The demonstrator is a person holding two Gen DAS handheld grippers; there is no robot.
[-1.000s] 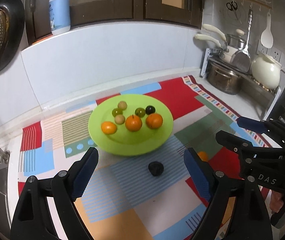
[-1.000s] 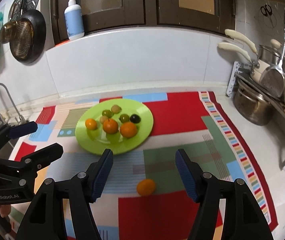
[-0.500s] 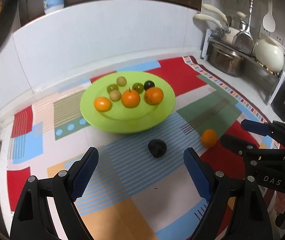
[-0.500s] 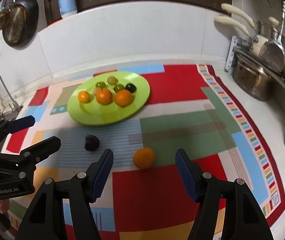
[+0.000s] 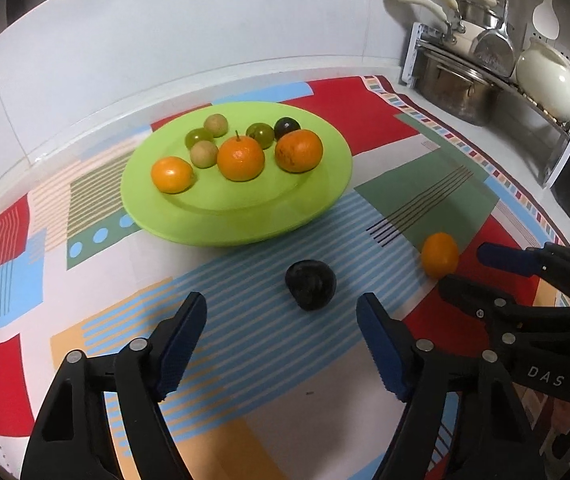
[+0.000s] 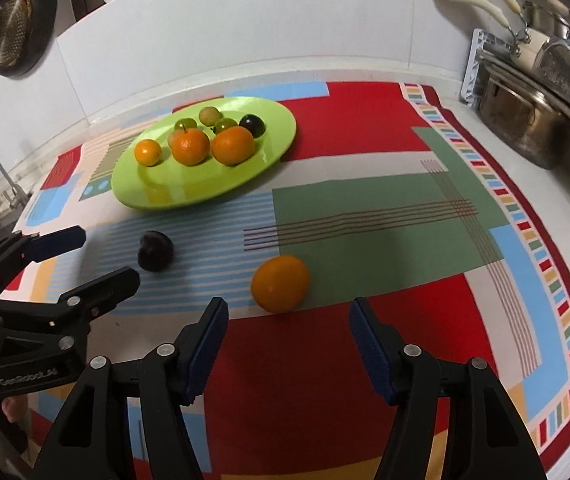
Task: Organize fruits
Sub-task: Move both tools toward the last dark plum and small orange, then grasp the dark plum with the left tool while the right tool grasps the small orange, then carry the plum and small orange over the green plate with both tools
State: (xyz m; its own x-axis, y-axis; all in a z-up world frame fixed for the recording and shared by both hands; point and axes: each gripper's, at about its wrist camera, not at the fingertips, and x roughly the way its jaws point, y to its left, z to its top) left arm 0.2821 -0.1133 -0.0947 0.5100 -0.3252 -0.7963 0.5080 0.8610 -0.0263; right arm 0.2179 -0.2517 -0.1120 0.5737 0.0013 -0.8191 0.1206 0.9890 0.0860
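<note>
Left gripper spread wide, holding nothing, touching nothing; dark fruit on the mat just beyond and between its blue-padded fingers. "GenRobot_AI" legible on its body in the right wrist view. Right gripper likewise wide apart and empty, with a loose orange lying just ahead of the gap; "DAS" printed on its body in the left wrist view.

Toward the table's back left, a green plate carrying three oranges, several small green and tan fruits, and one dark fruit at its far side. Patchwork mat of red, green, blue and striped blocks covering the table. White splashback behind; strainer pan hung at far left. Steel pot and white kettle at the right edge.
</note>
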